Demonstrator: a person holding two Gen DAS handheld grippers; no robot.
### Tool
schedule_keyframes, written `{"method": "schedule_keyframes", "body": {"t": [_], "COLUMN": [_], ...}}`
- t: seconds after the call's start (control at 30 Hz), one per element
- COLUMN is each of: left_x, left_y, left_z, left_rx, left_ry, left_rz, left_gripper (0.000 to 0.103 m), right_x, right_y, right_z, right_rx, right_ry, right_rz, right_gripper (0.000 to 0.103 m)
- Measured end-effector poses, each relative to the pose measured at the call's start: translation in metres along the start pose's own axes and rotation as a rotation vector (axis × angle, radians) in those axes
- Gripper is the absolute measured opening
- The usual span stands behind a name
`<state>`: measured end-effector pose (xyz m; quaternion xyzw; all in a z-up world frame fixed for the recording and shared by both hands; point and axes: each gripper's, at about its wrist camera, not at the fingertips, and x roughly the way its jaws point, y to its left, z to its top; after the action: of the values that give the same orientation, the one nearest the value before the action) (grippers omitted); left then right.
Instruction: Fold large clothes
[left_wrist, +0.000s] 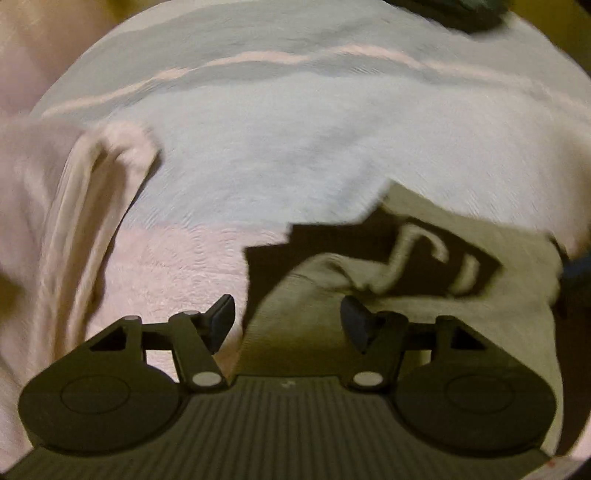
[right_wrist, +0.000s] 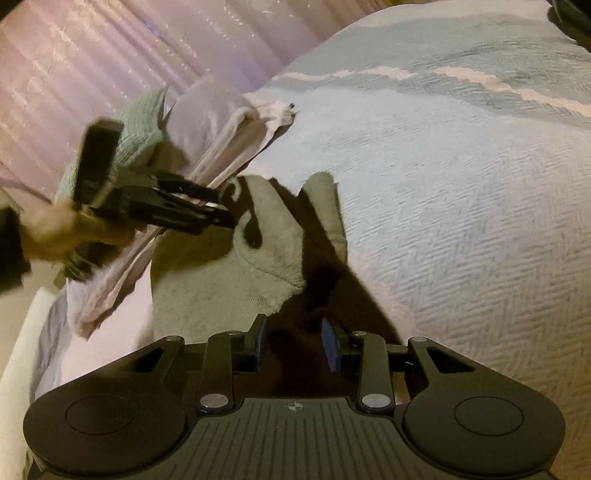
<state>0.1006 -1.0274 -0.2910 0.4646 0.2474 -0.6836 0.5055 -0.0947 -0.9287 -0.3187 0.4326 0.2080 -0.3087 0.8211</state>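
A grey-olive hooded garment (left_wrist: 317, 295) lies crumpled on the bed, its pale drawstrings (left_wrist: 402, 254) curling across a dark shadowed fold. My left gripper (left_wrist: 288, 321) hovers open just above it, with cloth under the gap and nothing pinched. The right wrist view shows the same garment (right_wrist: 229, 288) at centre left. There the left gripper (right_wrist: 228, 206), held in a hand (right_wrist: 55, 229), points at the garment's upper edge. My right gripper (right_wrist: 294, 336) is open low over the garment's shadowed near part, with its fingers apart and nothing between them.
The bed carries a pale blue herringbone blanket (right_wrist: 461, 206) with pink stripes. A pile of folded pink and white cloth (right_wrist: 221, 122) with a teal knit piece (right_wrist: 144, 122) sits at the left, seen also as pink folds (left_wrist: 85, 192). A dark object (left_wrist: 461, 11) lies at the far edge. Curtains (right_wrist: 110, 55) hang behind.
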Motion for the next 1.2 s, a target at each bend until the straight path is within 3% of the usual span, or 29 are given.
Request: {"method": "schedule_keyframes", "body": {"t": [0.07,0.2,0.3,0.37,0.47,0.57,0.7,0.83,0.93,1.0,1.07,1.13,1.2], "left_x": [-0.003,-0.036,-0.07,-0.093,-0.112,-0.113,-0.096,-0.073,-0.053,-0.044,-0.037,-0.033,-0.03], "left_y": [0.005,0.007,0.012,0.007,-0.02,-0.051,-0.086,-0.105,-0.108,-0.105,-0.101,-0.098,-0.095], "left_z": [-0.003,-0.01,-0.023,-0.039,-0.074,-0.115,-0.162,-0.19,-0.201,-0.202,-0.199,-0.192,-0.184], "left_rx": [-0.053,0.009,0.092,0.188,0.423,0.629,0.835,0.978,1.072,1.124,1.16,1.196,1.23], "left_ry": [-0.026,-0.061,-0.09,-0.11,-0.122,-0.126,-0.146,-0.188,-0.217,-0.242,-0.247,-0.262,-0.266], "left_rz": [0.0,0.073,0.125,0.16,0.203,0.212,0.223,0.279,0.338,0.368,0.388,0.4,0.399], "left_gripper": [0.064,0.06,0.06,0.062,0.071,0.074,0.086,0.089,0.091,0.091,0.093,0.093,0.092], "right_x": [-0.005,-0.033,-0.042,-0.041,-0.024,0.004,0.046,0.074,0.082,0.077,0.069,0.057,0.04], "right_y": [0.004,0.04,0.092,0.127,0.181,0.208,0.217,0.208,0.197,0.196,0.193,0.194,0.198], "right_z": [0.001,-0.01,-0.023,-0.038,-0.071,-0.105,-0.146,-0.167,-0.177,-0.17,-0.163,-0.152,-0.141], "right_rx": [0.003,-0.067,-0.239,-0.372,-0.647,-0.839,-1.039,-1.188,-1.271,-1.267,-1.257,-1.24,-1.243], "right_ry": [-0.016,-0.012,0.016,0.052,0.122,0.169,0.188,0.183,0.179,0.18,0.193,0.209,0.228], "right_rz": [-0.025,-0.12,-0.13,-0.125,-0.182,-0.255,-0.395,-0.544,-0.588,-0.573,-0.547,-0.507,-0.47], "right_gripper": [0.029,0.032,0.052,0.062,0.063,0.064,0.064,0.064,0.064,0.062,0.035,0.02,0.015]}}
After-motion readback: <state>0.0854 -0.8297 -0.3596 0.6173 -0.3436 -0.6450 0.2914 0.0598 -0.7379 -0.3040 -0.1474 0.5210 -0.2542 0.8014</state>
